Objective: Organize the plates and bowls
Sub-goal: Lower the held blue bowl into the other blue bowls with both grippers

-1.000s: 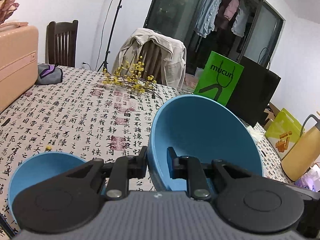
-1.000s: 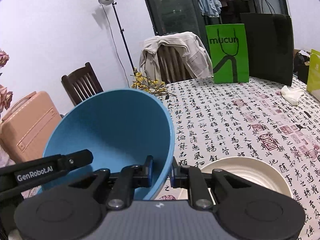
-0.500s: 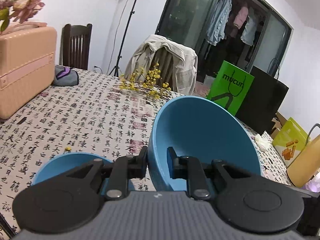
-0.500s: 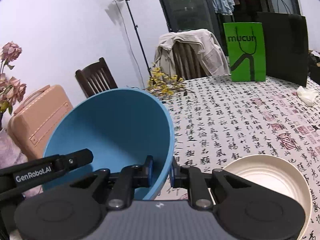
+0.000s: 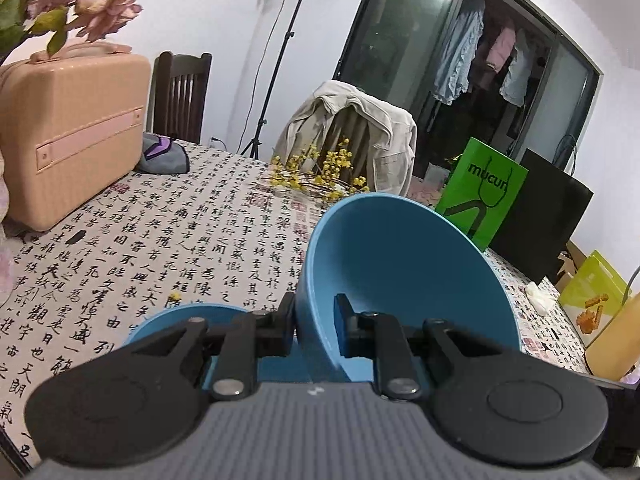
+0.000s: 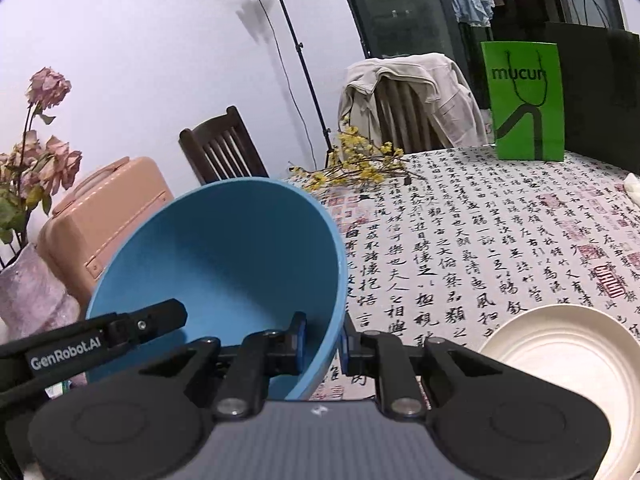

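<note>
Both pairs of jaws are clamping on the same blue bowl (image 5: 404, 280): the left gripper (image 5: 314, 322) is pinching the bowl's left wall, one finger outside and one inside, while the right gripper (image 6: 322, 340) is pinching the opposite, right wall the same way. Held between them, the bowl is hanging tilted above the calligraphy-print tablecloth (image 6: 500, 240), its mouth facing back toward the cameras.

Judging by the task, the step in hand is carrying this bowl to join its like. A second blue bowl (image 5: 192, 318) is sitting on the cloth low and to the left, partly hidden behind the left gripper's body, and it looks the probable stacking target. The next move seems to call for bringing the held bowl over that one, levelling it, lowering it in, and only then parting the jaws; both hands would have to travel together, or the rim could twist out of one grip.

Only the left wrist view is showing the second blue bowl. Only the right wrist view is showing a white plate (image 6: 568, 356) lying on the cloth near and to the right, along with the left gripper's arm reaching into the held bowl from the left.
</note>
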The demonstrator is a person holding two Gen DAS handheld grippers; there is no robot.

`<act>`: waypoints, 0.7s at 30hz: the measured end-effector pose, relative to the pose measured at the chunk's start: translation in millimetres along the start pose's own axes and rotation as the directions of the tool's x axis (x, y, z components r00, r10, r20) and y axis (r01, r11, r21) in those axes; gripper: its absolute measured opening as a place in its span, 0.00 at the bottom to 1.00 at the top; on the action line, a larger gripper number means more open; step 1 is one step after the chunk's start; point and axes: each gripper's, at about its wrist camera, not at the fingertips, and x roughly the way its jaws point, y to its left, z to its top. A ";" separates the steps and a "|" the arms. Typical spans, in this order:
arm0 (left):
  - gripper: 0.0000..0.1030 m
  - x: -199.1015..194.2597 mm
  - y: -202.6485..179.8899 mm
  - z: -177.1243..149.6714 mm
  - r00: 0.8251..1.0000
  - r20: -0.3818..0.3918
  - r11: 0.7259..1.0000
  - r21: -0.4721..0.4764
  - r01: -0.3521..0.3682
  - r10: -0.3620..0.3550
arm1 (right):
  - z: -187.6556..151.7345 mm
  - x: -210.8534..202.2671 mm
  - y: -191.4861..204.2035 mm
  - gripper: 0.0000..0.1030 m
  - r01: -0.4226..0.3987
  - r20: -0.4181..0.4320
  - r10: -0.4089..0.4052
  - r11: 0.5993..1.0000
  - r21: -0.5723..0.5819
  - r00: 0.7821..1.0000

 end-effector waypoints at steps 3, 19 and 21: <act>0.19 -0.2 6.6 -0.6 1.000 -0.001 1.000 -0.010 -0.005 0.005 | -1.0 2.9 4.7 0.15 -0.011 -0.006 0.011 1.000 -0.003 1.000; 0.19 -1.4 49.9 -5.7 0.999 -0.005 0.997 -0.076 -0.035 0.034 | -7.0 27.7 33.1 0.15 -0.070 -0.061 0.068 0.997 -0.035 0.996; 0.19 -0.8 55.8 -7.7 0.999 -0.009 0.995 -0.087 -0.038 0.037 | -8.8 30.4 37.4 0.15 -0.075 -0.069 0.072 0.996 -0.045 0.995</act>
